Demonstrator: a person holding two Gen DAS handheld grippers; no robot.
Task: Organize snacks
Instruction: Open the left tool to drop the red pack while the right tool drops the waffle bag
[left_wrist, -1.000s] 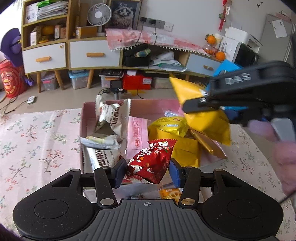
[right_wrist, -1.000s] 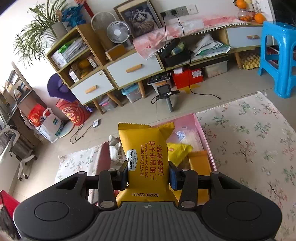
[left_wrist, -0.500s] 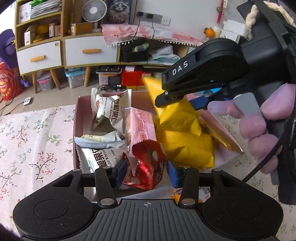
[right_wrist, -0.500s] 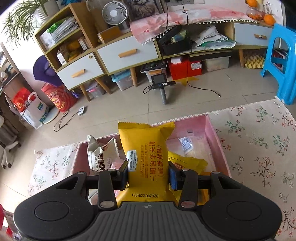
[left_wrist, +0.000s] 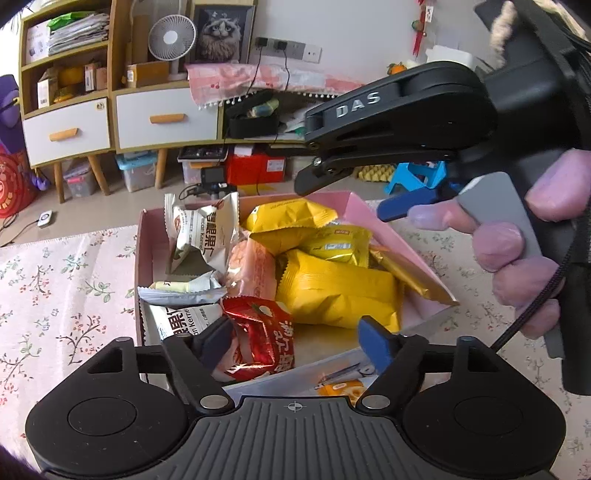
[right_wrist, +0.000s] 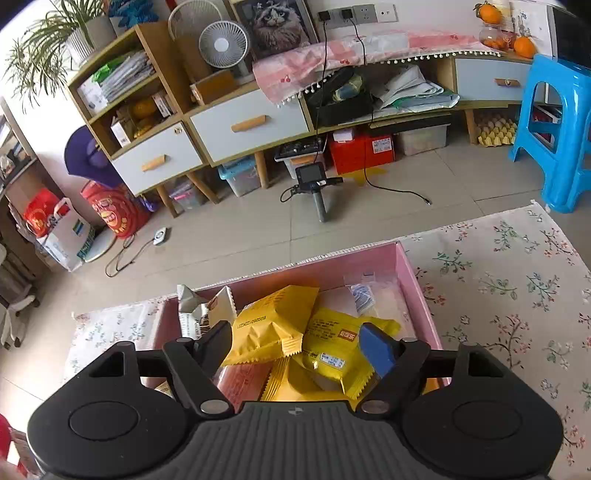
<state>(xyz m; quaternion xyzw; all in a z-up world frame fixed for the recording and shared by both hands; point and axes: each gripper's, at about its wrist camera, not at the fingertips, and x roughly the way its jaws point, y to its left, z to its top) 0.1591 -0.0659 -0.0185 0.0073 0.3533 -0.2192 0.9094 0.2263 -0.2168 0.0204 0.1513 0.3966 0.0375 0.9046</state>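
A pink box (left_wrist: 147, 236) on the floral cloth holds several snack packets. My left gripper (left_wrist: 295, 338) is open above the box's near edge; a red packet (left_wrist: 264, 338) lies in the box beside its left finger. My right gripper (right_wrist: 297, 345) is open and empty above the box (right_wrist: 421, 291); the yellow waffle packet (right_wrist: 271, 325) lies below it on other yellow packets (right_wrist: 332, 354). In the left wrist view the right gripper (left_wrist: 391, 147) hangs over the box's far right side, above the yellow packets (left_wrist: 332, 291). White nut packets (left_wrist: 201, 236) stand at the box's left.
A printed sheet with a snack picture (left_wrist: 332, 384) lies under the box's near edge. The floral cloth (right_wrist: 517, 273) spreads left and right of the box. Beyond are a low cabinet (right_wrist: 251, 122), a blue stool (right_wrist: 554, 122) and a camera on a stick (right_wrist: 314, 184).
My right gripper opened and let the yellow waffle packet drop into the box. My left gripper opened and released the red packet, which now rests in the box.
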